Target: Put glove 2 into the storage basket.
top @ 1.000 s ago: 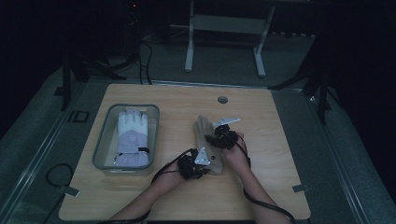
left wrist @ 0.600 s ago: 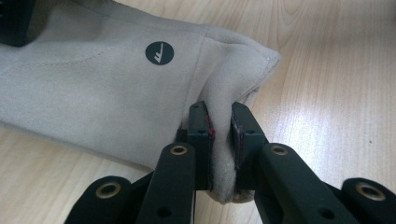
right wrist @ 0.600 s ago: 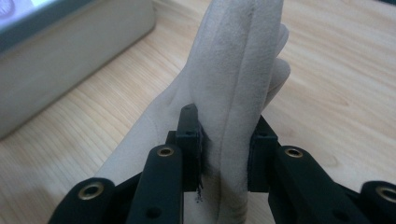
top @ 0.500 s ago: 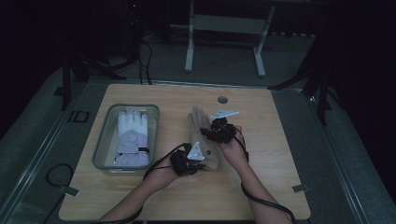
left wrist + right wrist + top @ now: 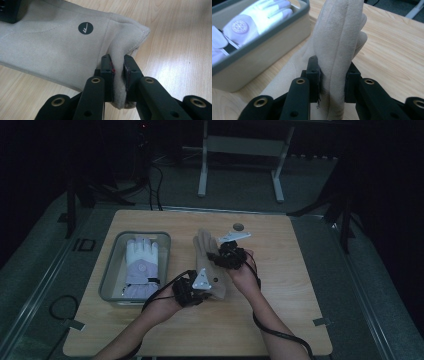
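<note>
We hold the soft beige suede glove (image 5: 206,265) over the wooden table (image 5: 300,285): left gripper (image 5: 119,75) fingers pinch its cuff corner, right gripper (image 5: 332,80) fingers clamp its folded fingers. Nearby, a grey tray (image 5: 111,275) holds a white glove (image 5: 141,262).

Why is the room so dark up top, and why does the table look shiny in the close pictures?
High view: dim room, lit table, so the background goes black. Left gripper view: white glare streaks the wood right of the beige glove. Right gripper view: the white glove in the grey tray is overexposed and soft; the beige glove stays sharp.
</note>
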A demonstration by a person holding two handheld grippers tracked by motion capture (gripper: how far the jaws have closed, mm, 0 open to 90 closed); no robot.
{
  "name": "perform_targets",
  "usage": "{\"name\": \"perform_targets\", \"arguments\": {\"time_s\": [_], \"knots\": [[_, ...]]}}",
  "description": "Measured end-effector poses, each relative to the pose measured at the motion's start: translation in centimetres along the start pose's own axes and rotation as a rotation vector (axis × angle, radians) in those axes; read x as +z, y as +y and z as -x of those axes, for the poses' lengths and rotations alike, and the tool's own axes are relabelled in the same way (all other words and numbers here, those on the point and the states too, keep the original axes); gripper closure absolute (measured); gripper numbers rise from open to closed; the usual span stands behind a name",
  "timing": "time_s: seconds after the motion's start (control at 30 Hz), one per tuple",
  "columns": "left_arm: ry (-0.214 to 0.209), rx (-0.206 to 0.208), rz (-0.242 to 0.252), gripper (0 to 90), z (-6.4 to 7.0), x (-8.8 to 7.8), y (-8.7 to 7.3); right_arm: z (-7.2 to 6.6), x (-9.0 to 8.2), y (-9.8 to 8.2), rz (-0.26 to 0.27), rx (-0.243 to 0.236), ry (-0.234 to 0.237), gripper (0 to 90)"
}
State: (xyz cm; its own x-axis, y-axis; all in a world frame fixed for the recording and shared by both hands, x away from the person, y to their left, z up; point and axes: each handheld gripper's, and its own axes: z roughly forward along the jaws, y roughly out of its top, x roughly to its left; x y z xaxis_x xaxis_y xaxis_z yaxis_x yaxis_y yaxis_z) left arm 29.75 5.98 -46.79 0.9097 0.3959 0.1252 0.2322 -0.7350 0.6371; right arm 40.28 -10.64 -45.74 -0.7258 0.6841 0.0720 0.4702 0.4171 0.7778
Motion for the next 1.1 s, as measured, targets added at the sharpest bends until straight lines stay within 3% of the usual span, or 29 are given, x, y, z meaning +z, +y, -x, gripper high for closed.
{"name": "perform_targets", "arguments": {"time_s": [0.4,0.9,1.03,1.1], "knots": [[0.059,-0.020,-0.050,81.3,-1.6,-4.6,-1.9,-3.3,2.1,4.0,0.026,-0.024,0.062,72.3],[0.137,-0.091,-0.095,81.3,-3.6,-9.0,-6.5,-8.1,7.4,7.9,0.017,-0.054,0.149,72.2],[0.152,-0.116,-0.105,81.3,-3.7,-9.8,-8.0,-9.4,8.6,8.5,0.001,-0.079,0.163,72.2],[0.151,-0.136,-0.114,81.3,-4.0,-10.2,-8.8,-10.7,9.8,8.9,-0.006,-0.102,0.176,72.1]]}}
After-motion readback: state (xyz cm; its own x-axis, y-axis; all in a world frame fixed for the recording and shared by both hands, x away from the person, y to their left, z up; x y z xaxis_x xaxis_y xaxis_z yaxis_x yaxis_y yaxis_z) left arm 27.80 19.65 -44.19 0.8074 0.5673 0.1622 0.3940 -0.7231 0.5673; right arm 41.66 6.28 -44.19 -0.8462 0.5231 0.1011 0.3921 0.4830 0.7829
